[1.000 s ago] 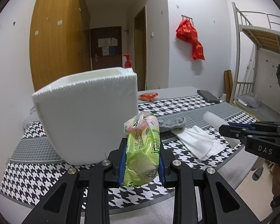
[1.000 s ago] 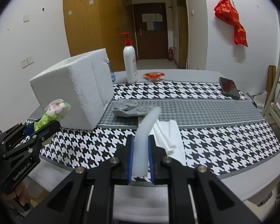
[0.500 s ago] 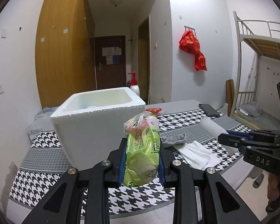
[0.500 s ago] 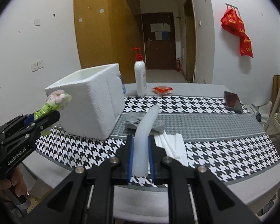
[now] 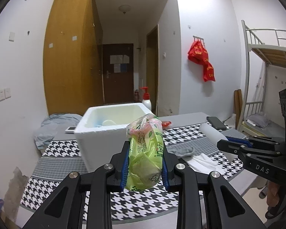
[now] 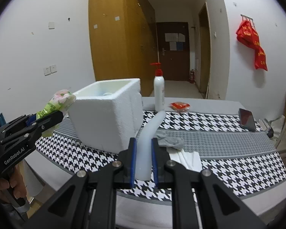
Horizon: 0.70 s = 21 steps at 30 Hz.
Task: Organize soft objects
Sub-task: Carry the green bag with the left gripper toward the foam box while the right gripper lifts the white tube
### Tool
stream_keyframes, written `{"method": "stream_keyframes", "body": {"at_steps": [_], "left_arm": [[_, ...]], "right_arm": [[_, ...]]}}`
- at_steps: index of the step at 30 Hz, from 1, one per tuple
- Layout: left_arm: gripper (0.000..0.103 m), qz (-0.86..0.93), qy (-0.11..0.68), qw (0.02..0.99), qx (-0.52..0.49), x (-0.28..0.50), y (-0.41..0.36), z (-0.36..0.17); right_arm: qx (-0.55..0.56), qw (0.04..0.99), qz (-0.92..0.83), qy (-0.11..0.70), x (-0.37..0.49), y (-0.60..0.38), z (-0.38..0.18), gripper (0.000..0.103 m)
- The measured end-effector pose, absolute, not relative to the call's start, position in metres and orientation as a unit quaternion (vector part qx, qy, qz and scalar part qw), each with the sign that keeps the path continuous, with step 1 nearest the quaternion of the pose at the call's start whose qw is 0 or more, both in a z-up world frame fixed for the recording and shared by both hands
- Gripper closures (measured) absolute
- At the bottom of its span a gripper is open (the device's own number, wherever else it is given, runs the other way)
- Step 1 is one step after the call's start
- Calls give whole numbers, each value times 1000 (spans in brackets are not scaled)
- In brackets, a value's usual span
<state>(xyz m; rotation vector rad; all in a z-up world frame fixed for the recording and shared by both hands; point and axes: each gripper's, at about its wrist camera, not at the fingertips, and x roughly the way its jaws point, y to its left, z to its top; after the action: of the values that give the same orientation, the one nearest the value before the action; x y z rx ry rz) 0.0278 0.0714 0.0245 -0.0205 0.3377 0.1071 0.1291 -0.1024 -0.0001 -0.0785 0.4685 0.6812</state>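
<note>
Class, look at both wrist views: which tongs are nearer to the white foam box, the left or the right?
Left. The left tongs, gripping the green packet, sit beside the foam box near its rim. The right tongs, holding a white foam strip, hang farther back, off its front corner.

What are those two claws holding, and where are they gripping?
The left gripper pinches a green packet around its lower half. The right gripper clamps a white foam piece by its lower end.

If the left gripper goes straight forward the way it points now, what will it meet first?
Probably the white foam box: the left gripper, shut on the green tissue pack, points at its near right corner. Depth is unclear; it might just pass the corner.
</note>
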Motion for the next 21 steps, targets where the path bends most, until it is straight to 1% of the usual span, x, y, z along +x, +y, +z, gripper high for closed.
{"method": "stream_keyframes", "body": {"at_steps": [21], "left_arm": [[73, 114, 151, 982, -28, 7, 107, 32]], "right_arm": [[-62, 899, 387, 196, 123, -55, 22, 85]]}}
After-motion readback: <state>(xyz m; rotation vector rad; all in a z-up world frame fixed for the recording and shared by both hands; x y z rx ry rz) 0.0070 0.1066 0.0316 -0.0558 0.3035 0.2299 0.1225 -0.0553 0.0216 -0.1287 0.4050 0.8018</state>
